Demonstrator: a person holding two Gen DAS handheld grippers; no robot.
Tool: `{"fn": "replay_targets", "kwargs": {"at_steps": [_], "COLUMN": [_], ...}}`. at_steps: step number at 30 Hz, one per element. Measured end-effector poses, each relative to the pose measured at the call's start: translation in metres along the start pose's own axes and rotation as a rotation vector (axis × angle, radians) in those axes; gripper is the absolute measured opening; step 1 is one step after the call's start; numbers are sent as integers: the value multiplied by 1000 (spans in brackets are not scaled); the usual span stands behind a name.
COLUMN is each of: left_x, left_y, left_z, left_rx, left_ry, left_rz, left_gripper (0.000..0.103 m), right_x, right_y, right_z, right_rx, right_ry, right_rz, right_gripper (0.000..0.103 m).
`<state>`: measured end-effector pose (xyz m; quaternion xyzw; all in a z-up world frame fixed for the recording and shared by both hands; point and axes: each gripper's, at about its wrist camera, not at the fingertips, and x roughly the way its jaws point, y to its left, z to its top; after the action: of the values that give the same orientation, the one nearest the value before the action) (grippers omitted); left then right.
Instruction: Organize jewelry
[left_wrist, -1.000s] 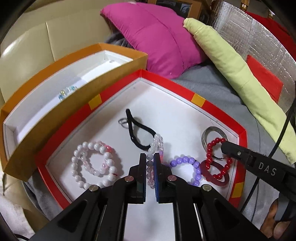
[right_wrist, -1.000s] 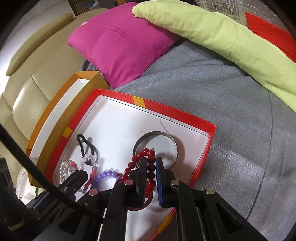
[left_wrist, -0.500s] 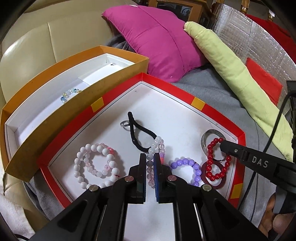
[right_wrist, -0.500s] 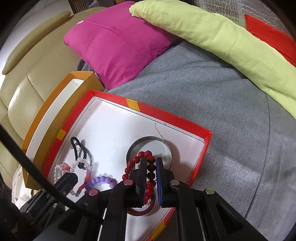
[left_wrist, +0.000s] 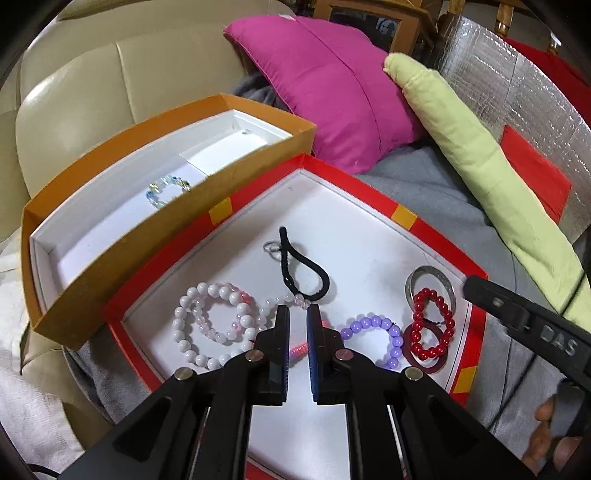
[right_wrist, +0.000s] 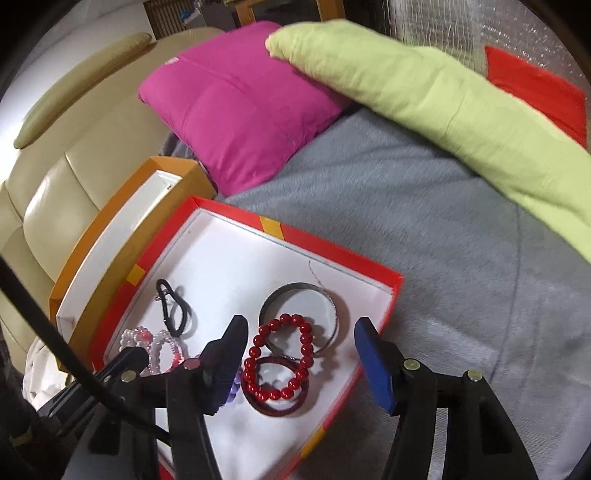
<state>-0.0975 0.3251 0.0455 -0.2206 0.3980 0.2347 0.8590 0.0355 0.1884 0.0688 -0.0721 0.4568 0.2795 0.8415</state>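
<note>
1. Setting: a cream leather sofa (left_wrist: 92, 92) under a grey blanket (right_wrist: 424, 229), with a magenta cushion (left_wrist: 332, 92) and a lime-green bolster (left_wrist: 480, 155) toward 12 and 1 o'clock.
2. Orange box (left_wrist: 122, 254), at 9 to 10 o'clock in the left wrist view: white-lined, holding one pale crystal bracelet (left_wrist: 166, 186). It touches the red tray (left_wrist: 436, 236) along one long wall.
3. Tray contents, left to right: white bead bracelet (left_wrist: 207, 325); black hair tie (left_wrist: 303, 266) with a small metal ring (left_wrist: 272, 249) just beside it; purple bead bracelet (left_wrist: 376, 336); silver bangle (left_wrist: 428, 286), red bead bracelet (left_wrist: 432, 325) and dark red bangle (left_wrist: 424, 360), overlapping near the tray's 3 o'clock wall.
4. Left gripper (left_wrist: 297, 332): pitched steeply downward over the tray, jaws pressed nearly together. A strand of clear and pink beads runs up to the narrow gap; whether it is pinched cannot be told.
5. Right gripper (right_wrist: 301, 350): also pitched downward; its finger enters the left wrist view at 3 o'clock.
6. Change from the earlier frames: the right jaws, then clamped on the red bead bracelet, have just been opening and now stand spread. The bracelet lies free on the tray between them, touching neither pad, half across the dark red bangle.
7. The left gripper's grip is unchanged.
</note>
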Motion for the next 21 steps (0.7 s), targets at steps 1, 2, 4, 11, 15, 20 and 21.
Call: {"fn": "replay_targets", "kwargs": {"at_steps": [1, 2, 4, 11, 15, 20, 21], "left_x": [-2, -4, -8, -21, -30, -47, -51], "left_y": [2, 4, 8, 8, 12, 15, 13], "left_z": [1, 1, 2, -4, -13, -20, -21], "left_rx": [-6, -13, -42, -34, -28, -51, -40], "left_ry": [-7, -11, -25, -64, -84, -133, -135], "left_rz": [11, 17, 24, 32, 28, 8, 7], "left_gripper": [15, 27, 47, 67, 67, 76, 76], "right_x": [-6, -12, -24, -64, -81, -92, -96], "right_y": [-2, -4, -8, -7, -2, 8, 9], "right_z": [-1, -4, -10, -43, -65, -86, -90], "right_rx": [-5, -8, -14, -93, -131, -190, -205], "right_ry": [-10, -19, -33, -68, -83, -72, -73], "right_rz": [-12, -20, -36, -79, -81, -87, -95], "right_gripper": [64, 64, 64, 85, 93, 103, 103]}}
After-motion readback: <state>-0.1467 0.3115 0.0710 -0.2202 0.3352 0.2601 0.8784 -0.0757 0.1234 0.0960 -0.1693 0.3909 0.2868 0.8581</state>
